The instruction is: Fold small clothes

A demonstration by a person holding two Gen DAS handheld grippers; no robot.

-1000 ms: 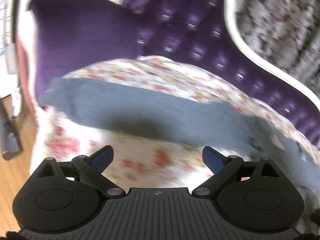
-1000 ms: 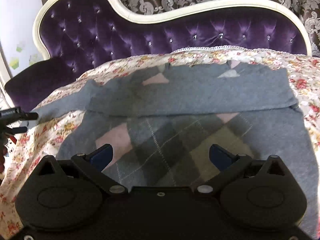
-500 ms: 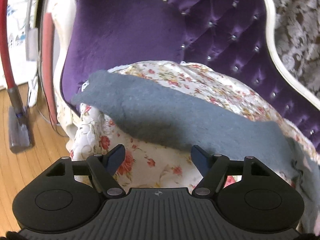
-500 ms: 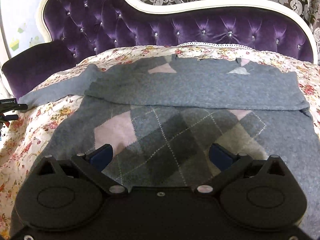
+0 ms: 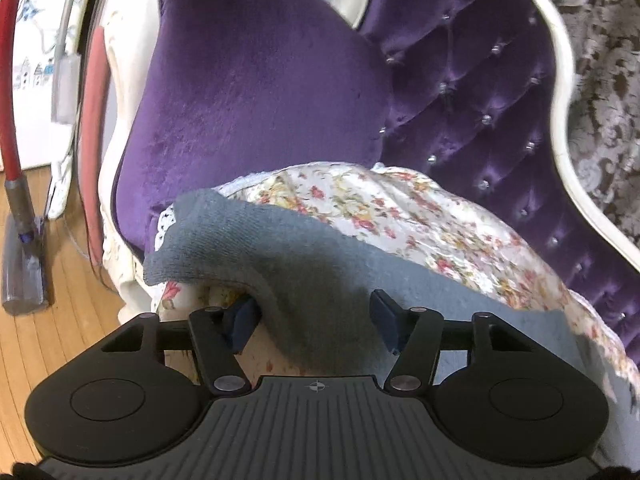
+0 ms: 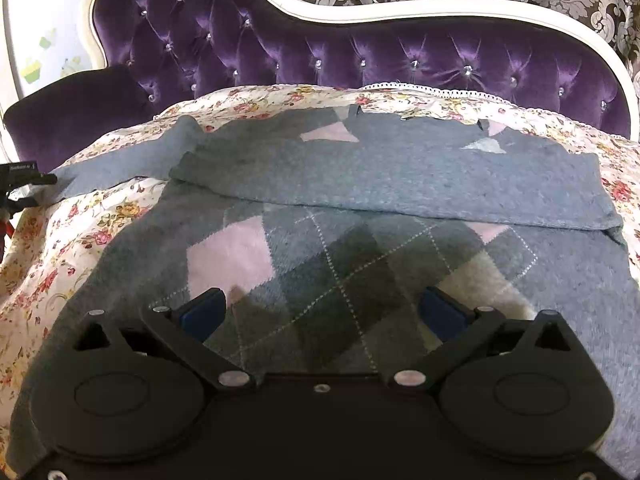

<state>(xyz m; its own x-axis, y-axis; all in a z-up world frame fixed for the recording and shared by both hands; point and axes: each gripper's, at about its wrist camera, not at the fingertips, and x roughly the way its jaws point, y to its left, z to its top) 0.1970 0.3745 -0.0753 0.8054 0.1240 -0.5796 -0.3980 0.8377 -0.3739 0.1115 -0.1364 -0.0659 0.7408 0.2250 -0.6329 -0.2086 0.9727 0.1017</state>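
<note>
Left tongs (image 5: 314, 322) closing, grey sleeve (image 5: 280, 264) of the sweater (image 6: 360, 256) between the pads, not yet pinched; cuff ahead and to their left, draped over the sofa (image 5: 248, 92) edge. Right tongs (image 6: 322, 310) wide, empty, hovering over the argyle front spread on the floral cover (image 6: 52, 264). Judgement: take both knit layers without catching the cover beneath, then carry the sleeve across the body, keeping it flat and untwisted.

A purple tufted sofa (image 6: 400, 60) with a white frame fills the upper frame. A floral sheet (image 6: 60, 248) covers its seat, and a grey argyle sweater (image 6: 360, 248) lies spread across the sheet's centre.
</note>
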